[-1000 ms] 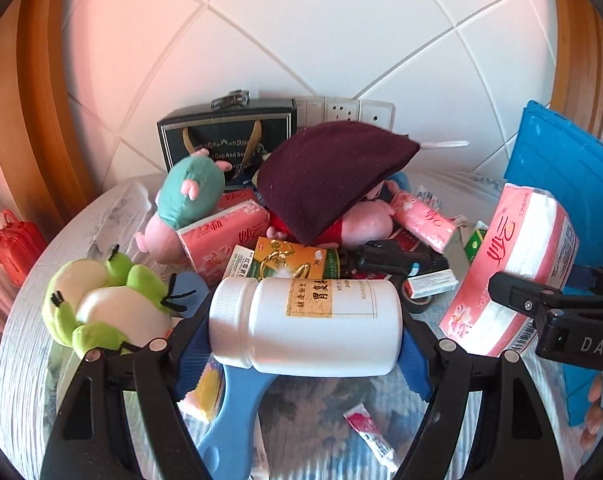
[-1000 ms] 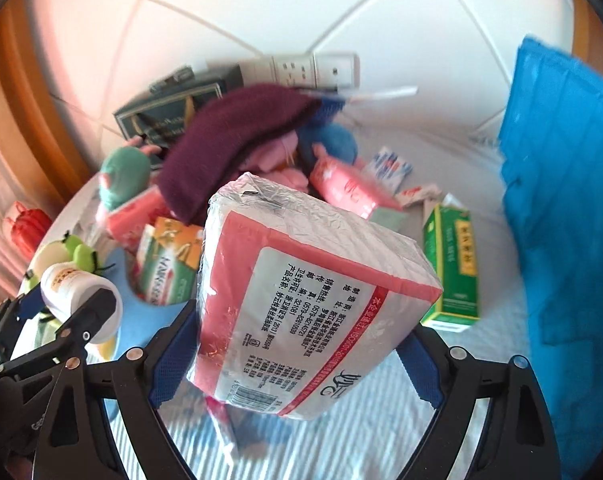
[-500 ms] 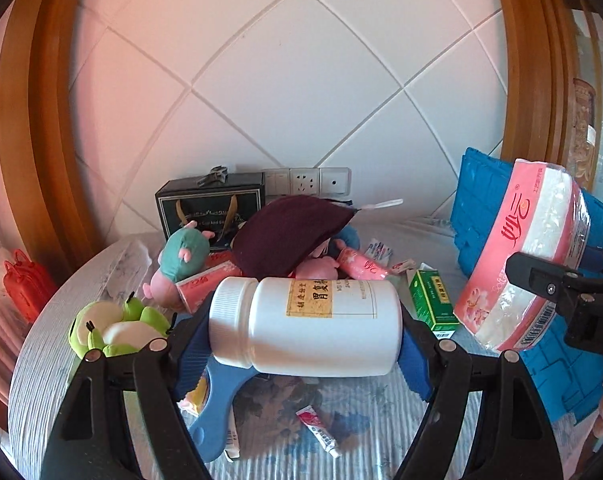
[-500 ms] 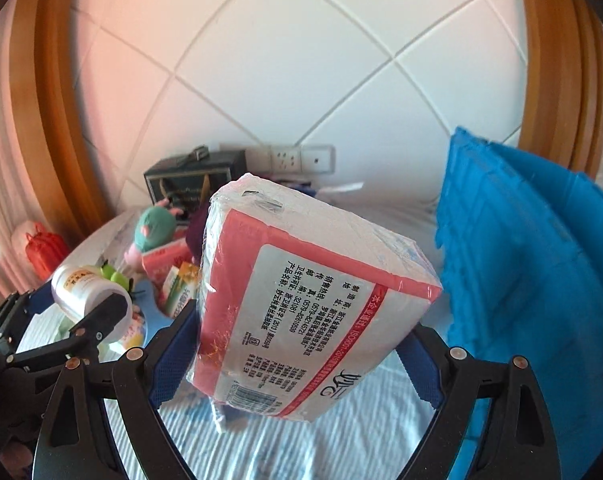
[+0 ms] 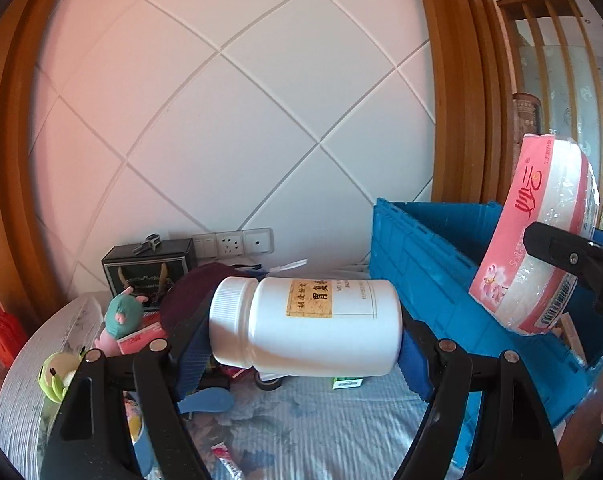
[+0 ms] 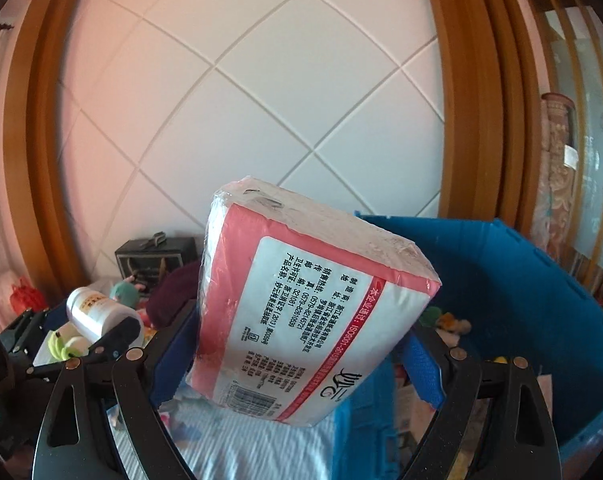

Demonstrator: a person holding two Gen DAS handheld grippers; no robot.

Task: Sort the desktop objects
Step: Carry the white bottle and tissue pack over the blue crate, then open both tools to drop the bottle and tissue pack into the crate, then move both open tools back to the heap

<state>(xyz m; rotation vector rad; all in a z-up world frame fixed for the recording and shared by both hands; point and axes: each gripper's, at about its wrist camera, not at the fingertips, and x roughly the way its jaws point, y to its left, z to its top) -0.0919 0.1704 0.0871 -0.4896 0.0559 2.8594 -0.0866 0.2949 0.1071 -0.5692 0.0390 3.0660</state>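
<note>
White diamond-tiled wall with a wooden frame behind; blue-patterned striped cloth covers the table (image 5: pixel 309 420). Left tool (image 5: pixel 305 344) pinches a white plastic pill bottle with a yellow label (image 5: pixel 305 326), lying sideways between its blue pads, above the cloth. Right tool (image 6: pixel 301 344) pinches a pink-and-white plastic-wrapped tissue pack (image 6: pixel 301 312), tilted. Blue plastic crate (image 5: pixel 433 264) stands right of the left tool, ahead-right of the right tool. Beyond and left of the left tool: plush toys, dark maroon cloth (image 5: pixel 189 292), black gift box (image 5: pixel 145 264).
</note>
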